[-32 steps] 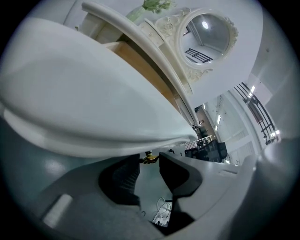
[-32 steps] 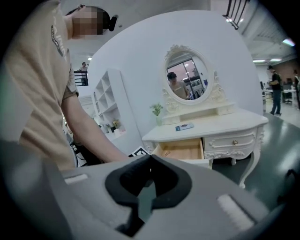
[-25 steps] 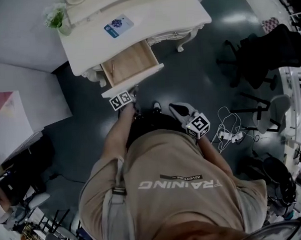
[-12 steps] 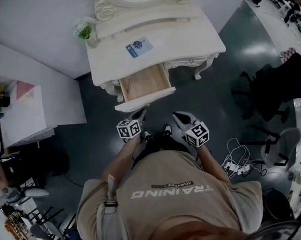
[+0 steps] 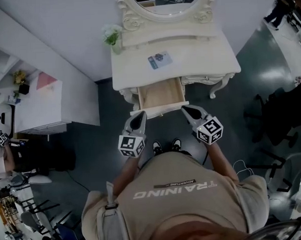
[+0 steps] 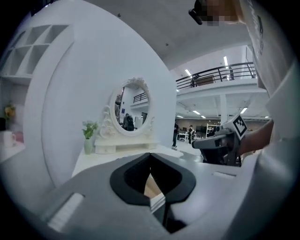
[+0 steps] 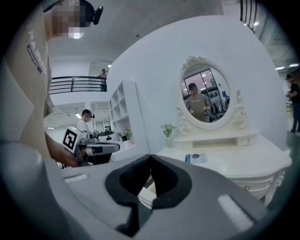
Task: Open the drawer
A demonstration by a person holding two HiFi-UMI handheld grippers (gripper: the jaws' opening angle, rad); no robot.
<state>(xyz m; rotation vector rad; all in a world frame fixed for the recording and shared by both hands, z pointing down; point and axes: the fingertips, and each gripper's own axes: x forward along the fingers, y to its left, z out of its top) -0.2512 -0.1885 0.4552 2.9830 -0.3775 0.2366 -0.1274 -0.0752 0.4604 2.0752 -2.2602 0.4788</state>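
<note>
The worktop (image 5: 198,65) is finished in smooth cream-white paint with a soft sheen. The inside of the drawer (image 5: 162,94) is seen as bare, matt, pale wood. The floor (image 5: 255,62) is dark and glossy, with light reflected in it. The left gripper (image 6: 150,157) is shelled in matt grey plastic, its jaws lined in matt black.

Head camera: above person, looks steeply down, fairly far; takes in shoulders, left gripper (image 5: 140,114), right gripper (image 5: 186,109), dresser (image 5: 203,65), floor (image 5: 92,144).

Left gripper camera: close behind own jaws, faces about level at mirror (image 6: 133,110); right gripper at frame right.

Right gripper camera: same set-up, left gripper at frame left.

All three share dresser top and plant (image 5: 112,35); the pale strip in each jaw gap is probably the drawer (image 5: 162,94).
</note>
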